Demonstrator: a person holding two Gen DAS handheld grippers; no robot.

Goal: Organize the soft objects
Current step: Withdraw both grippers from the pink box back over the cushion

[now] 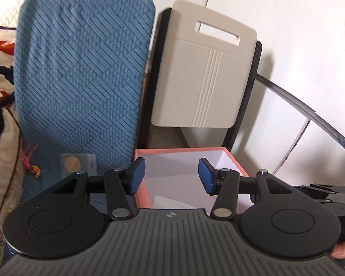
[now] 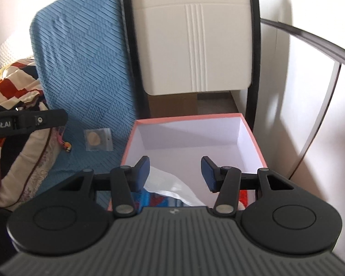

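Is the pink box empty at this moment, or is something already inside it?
Not empty. The right wrist view shows the lidless pink box holding white plastic wrap over something blue and red at its near end; the far end is bare.

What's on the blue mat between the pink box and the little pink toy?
A small clear packet with a tan disc lies on the blue mat, between the pink box and the toy; the right wrist view shows it best.

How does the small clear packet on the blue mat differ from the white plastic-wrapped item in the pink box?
The clear packet is small, flat, and holds a tan disc; the wrapped item is larger, crumpled, with blue and red showing beneath. The packet lies open on the blue mat; the item sits inside the pink box. Neither is gripped.
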